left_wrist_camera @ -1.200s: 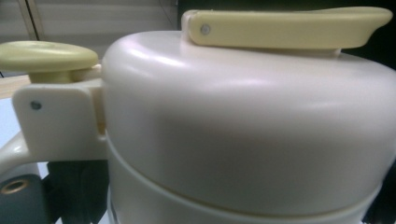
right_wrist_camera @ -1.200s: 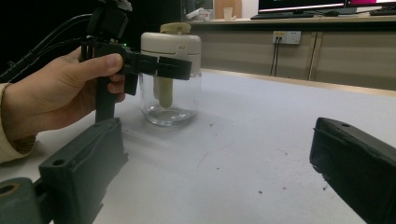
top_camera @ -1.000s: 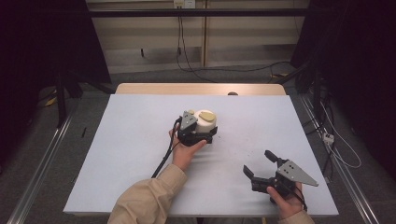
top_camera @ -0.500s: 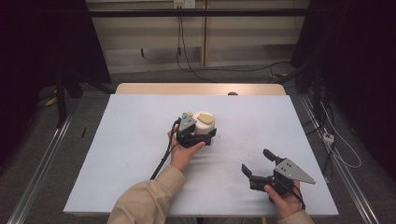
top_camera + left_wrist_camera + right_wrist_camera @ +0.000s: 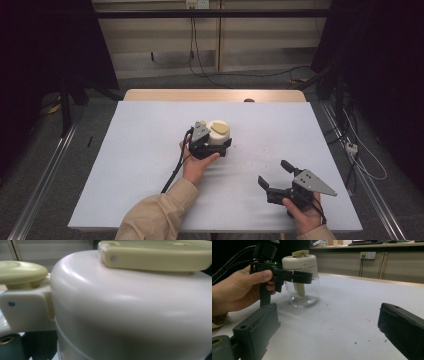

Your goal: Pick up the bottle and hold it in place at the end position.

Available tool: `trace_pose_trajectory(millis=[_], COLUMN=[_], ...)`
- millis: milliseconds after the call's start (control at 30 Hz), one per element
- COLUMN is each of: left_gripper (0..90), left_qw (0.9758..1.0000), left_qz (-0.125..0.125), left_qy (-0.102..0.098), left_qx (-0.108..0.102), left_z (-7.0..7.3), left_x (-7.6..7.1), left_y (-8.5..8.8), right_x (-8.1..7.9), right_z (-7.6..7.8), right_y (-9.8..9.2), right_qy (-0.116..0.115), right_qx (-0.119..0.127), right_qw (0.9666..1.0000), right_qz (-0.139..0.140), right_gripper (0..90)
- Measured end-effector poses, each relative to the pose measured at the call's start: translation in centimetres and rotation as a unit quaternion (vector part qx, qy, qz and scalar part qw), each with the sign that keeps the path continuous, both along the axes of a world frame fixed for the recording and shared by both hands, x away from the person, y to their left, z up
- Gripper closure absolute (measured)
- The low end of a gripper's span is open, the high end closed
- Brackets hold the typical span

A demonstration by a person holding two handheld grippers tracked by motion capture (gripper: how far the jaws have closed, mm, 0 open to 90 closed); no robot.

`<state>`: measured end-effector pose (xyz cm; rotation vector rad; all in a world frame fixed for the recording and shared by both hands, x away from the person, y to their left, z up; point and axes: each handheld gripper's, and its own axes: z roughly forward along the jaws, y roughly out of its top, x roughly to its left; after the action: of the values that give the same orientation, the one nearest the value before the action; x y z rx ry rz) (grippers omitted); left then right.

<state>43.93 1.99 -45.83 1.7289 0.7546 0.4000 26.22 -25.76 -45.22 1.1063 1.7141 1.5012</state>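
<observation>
A small clear glass jar (image 5: 303, 294) with a cream dome lid (image 5: 218, 132) and a pale yellow flip handle (image 5: 155, 253) on top is seen standing upright near the middle of the white bench (image 5: 125, 165). A cream stem hangs down inside the glass (a pump or spoon, it cannot be told which).

The left tool (image 5: 216, 146) is set around the jar just below the lid, its black jaws closed against the neck from both sides, as seen from the right gripper view; the lid is pressed close against the lens in the left gripper view. The left hand (image 5: 237, 291) is wrapped on the tool's grip, and its cable (image 5: 175, 170) trails back toward the sleeve (image 5: 155, 215).

The right tool (image 5: 275, 176) is held well apart from the jar, low over the bench's near right part, jaws spread wide and empty.

The step in hand is judged to be securing the jar. Next, a steady hold from the left is called for while the right tool is brought to the lid or handle, approached level so that the jar is not tipped.
</observation>
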Motion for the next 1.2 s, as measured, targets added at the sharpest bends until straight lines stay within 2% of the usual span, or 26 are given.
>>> trace_pose_trajectory(millis=[300,433,600,1200], left_gripper=[5.2,5.2,5.2,5.2], left_qw=[1.0,1.0,1.0,0.9999], left_qz=[-0.002,-0.003,-0.005,-0.011], left_qy=[0.004,0.004,0.003,0.001], left_qx=[0.004,0.004,0.005,0.009], left_z=[0.1,0.1,0.1,0.1], left_x=[0.0,0.0,0.0,0.0], left_y=[0.0,0.1,0.1,0.2], right_x=[0.3,0.7,1.4,5.2], right_z=[0.0,0.2,0.4,1.7], right_y=[0.4,0.6,1.2,3.2], right_qy=[0.006,0.02,0.04,0.087], right_qx=[-0.01,-0.002,-0.005,-0.016], right_qw=[0.9999,0.9998,0.9991,0.9957], right_qz=[0.004,0.007,0.013,0.029], right_gripper=[2.6,2.8,2.7,6.2])
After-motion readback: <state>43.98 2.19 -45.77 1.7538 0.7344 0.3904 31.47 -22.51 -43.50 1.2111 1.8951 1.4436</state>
